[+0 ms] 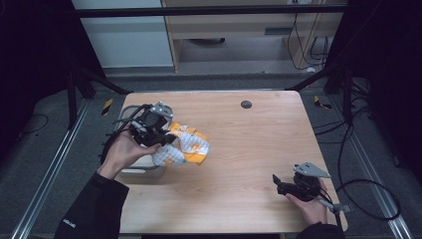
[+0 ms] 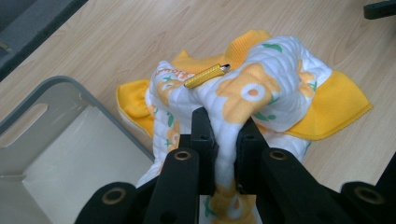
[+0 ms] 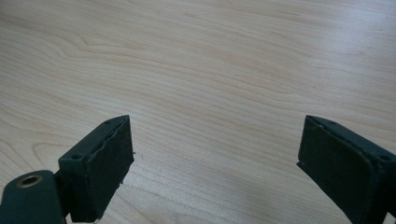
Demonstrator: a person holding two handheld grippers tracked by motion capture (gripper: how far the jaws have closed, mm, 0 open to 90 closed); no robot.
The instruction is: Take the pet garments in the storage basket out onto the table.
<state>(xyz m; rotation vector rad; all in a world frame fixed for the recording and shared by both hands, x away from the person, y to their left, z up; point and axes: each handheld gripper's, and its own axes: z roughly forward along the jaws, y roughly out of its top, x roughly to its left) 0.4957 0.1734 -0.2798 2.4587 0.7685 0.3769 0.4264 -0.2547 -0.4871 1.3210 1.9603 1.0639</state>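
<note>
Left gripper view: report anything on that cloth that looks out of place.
A small ridged yellow-gold stick with a dark tip, possibly a pen or clip, lies loose and tilted on top of the crumpled flowered cloth. The left gripper pinches a fold just below it, beside the white bin.

High view: dim overall, room edges near black, my table (image 1: 249, 149) the one lit patch, evenly lit from above. Soft shadow under my left hand (image 1: 124, 149) and the cloth (image 1: 186, 147); a faint one by my right gripper (image 1: 278, 183). Picture soft and grainy, fine detail lost. Left gripper view: brighter, colours of the cloth (image 2: 261, 88) strong, focus fair there, my jaw bases at the bottom blurred. A small glint on the gold pin (image 2: 205, 75). Right gripper view: flat, even light, wood grain clear at centre, softer toward the top; my jaws dark, little surface detail.
</note>
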